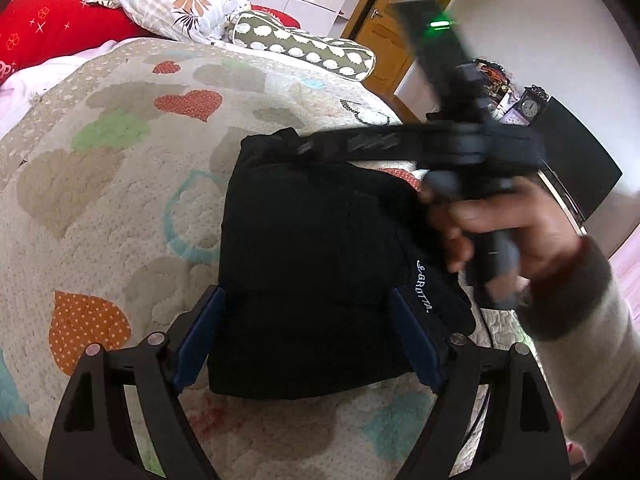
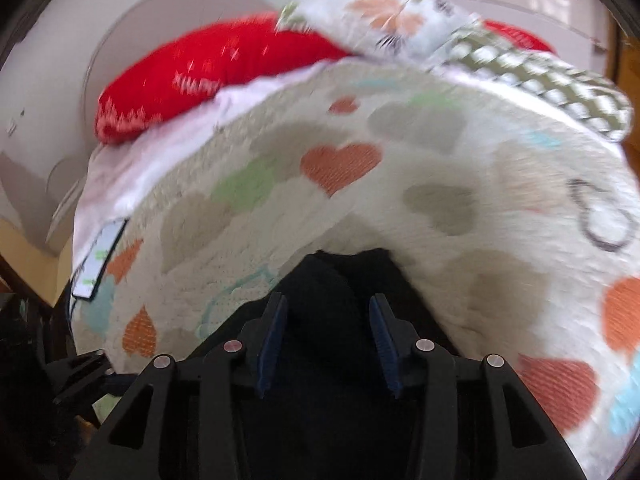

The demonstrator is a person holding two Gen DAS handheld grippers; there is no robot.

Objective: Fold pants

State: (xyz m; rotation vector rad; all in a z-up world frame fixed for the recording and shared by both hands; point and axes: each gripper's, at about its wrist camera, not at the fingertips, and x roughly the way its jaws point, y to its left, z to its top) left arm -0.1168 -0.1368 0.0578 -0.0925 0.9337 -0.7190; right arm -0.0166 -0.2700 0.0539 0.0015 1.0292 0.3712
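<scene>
Pants: my black pants lie folded into a thick block on the heart-print quilt, near the bed's right edge.
Writing: white stitched lettering on the pants, too small to read surely.
Left claw: my fingers spread wide, over the block.
Right claw: fingers apart, dark cloth between, not pinched.
Left view only: my right hand, a clock, a wooden door.
Right view only: blurred; a white tag at the quilt's left edge.

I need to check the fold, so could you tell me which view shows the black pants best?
The left wrist view: the folded black pants lie whole on the heart-print quilt, edges and white lettering sharp. The right wrist view is motion-blurred and shows only a dark patch of them between its gripper's fingers.
</scene>
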